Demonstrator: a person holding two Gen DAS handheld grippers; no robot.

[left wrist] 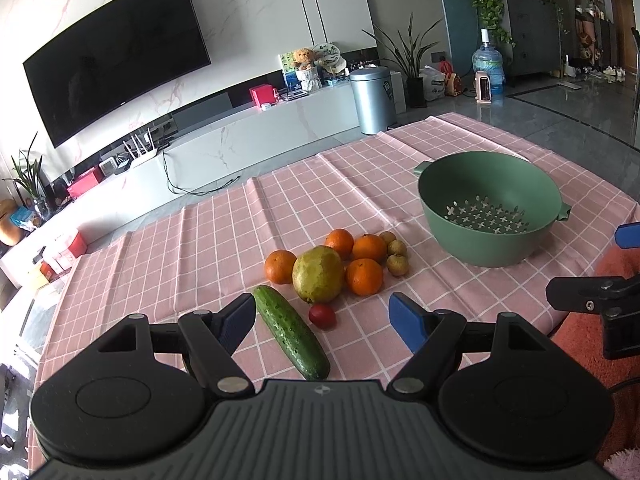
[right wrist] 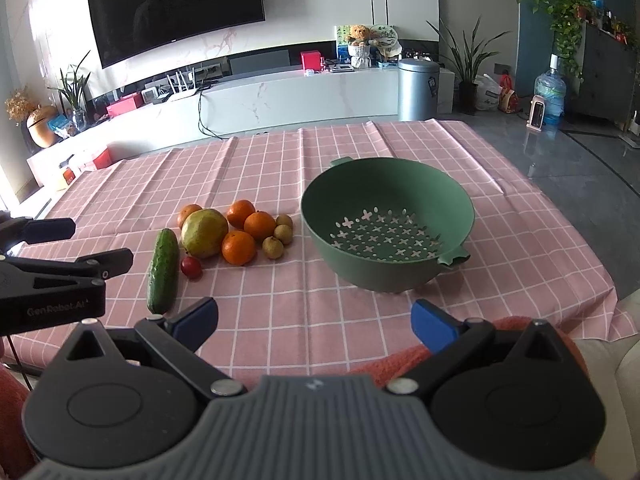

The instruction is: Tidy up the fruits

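Note:
A cluster of fruit lies on the pink checked tablecloth (left wrist: 240,216): several oranges (left wrist: 364,276), a large yellow-green pear-like fruit (left wrist: 318,274), small brown longans (left wrist: 397,265), a red cherry tomato (left wrist: 322,315) and a cucumber (left wrist: 292,332). An empty green colander bowl (left wrist: 486,184) stands to their right. My left gripper (left wrist: 322,318) is open and empty, just short of the cucumber and tomato. My right gripper (right wrist: 314,316) is open and empty over the near table edge, in front of the bowl (right wrist: 386,184). The fruit also shows in the right wrist view, with the cucumber (right wrist: 163,276) at left.
The left gripper's body (right wrist: 52,280) shows at the left of the right wrist view; the right gripper's body (left wrist: 600,300) at the right of the left view. An orange-red cloth (right wrist: 400,360) lies at the near edge. Beyond the table are a TV cabinet and bin (left wrist: 372,100).

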